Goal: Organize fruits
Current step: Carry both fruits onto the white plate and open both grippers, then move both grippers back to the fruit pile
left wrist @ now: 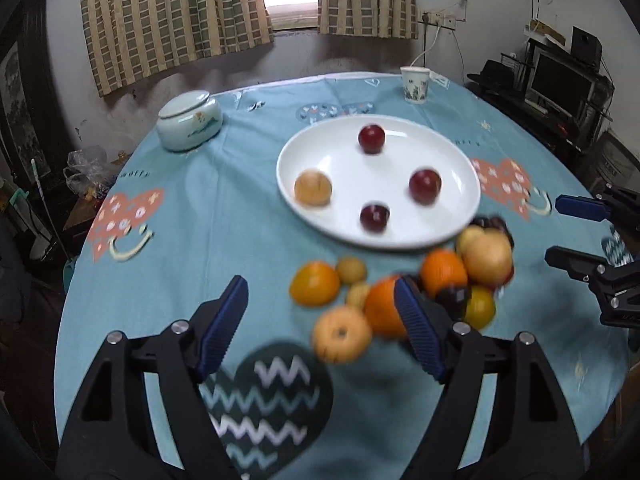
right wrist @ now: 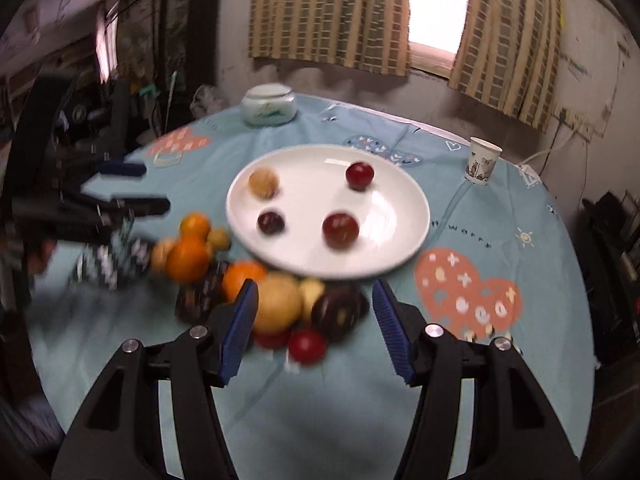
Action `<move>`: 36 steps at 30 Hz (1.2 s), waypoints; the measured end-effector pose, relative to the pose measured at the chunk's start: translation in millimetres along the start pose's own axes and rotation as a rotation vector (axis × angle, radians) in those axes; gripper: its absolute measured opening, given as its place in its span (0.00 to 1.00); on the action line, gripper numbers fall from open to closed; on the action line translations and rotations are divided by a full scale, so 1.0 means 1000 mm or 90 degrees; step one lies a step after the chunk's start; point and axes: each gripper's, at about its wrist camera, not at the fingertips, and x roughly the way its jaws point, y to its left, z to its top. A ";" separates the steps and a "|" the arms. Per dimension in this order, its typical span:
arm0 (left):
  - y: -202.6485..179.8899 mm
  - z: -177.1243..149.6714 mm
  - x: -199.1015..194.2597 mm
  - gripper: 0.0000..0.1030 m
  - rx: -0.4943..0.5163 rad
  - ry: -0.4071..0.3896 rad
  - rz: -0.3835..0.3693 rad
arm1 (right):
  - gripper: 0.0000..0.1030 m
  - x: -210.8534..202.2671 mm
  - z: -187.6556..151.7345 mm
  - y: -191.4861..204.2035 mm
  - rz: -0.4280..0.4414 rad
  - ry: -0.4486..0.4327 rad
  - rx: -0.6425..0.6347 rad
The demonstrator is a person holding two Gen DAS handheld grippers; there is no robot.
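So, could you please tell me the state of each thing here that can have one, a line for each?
left claw: open, nothing between its fingers
right claw: open, empty
white plate: holds four fruits, three dark red, one tan
fruit pile: loose on the tablecloth, off the plate
ceramic jar: lid on
paper cup: upright
curtains: parted

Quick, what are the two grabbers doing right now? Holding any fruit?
Left gripper: open, holding nothing.
Right gripper: open, holding nothing.
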 end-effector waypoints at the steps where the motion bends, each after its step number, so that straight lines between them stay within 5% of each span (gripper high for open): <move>1: 0.002 -0.011 -0.003 0.75 0.000 0.005 -0.004 | 0.58 -0.001 -0.010 0.006 -0.007 0.006 -0.020; 7: 0.012 -0.046 0.001 0.75 -0.012 0.047 0.007 | 0.58 0.011 -0.044 0.028 -0.027 0.046 -0.067; 15: 0.018 -0.036 0.003 0.75 -0.036 0.040 0.012 | 0.58 0.044 0.013 -0.030 -0.024 0.011 0.129; 19: 0.025 -0.011 0.016 0.75 -0.055 0.028 0.033 | 0.58 0.093 0.028 -0.029 -0.056 0.078 0.123; 22: 0.032 0.012 0.035 0.75 -0.072 0.025 0.057 | 0.58 0.091 0.018 -0.027 -0.028 0.090 0.140; 27: 0.034 0.032 0.076 0.75 -0.069 0.043 0.107 | 0.60 0.064 -0.026 -0.001 0.001 0.182 0.028; 30: 0.023 0.026 0.084 0.75 -0.050 0.054 0.096 | 0.60 0.045 -0.041 0.002 -0.007 0.165 0.007; 36: -0.005 0.008 0.066 0.75 -0.011 0.043 0.087 | 0.62 0.044 -0.026 -0.041 -0.014 0.107 0.113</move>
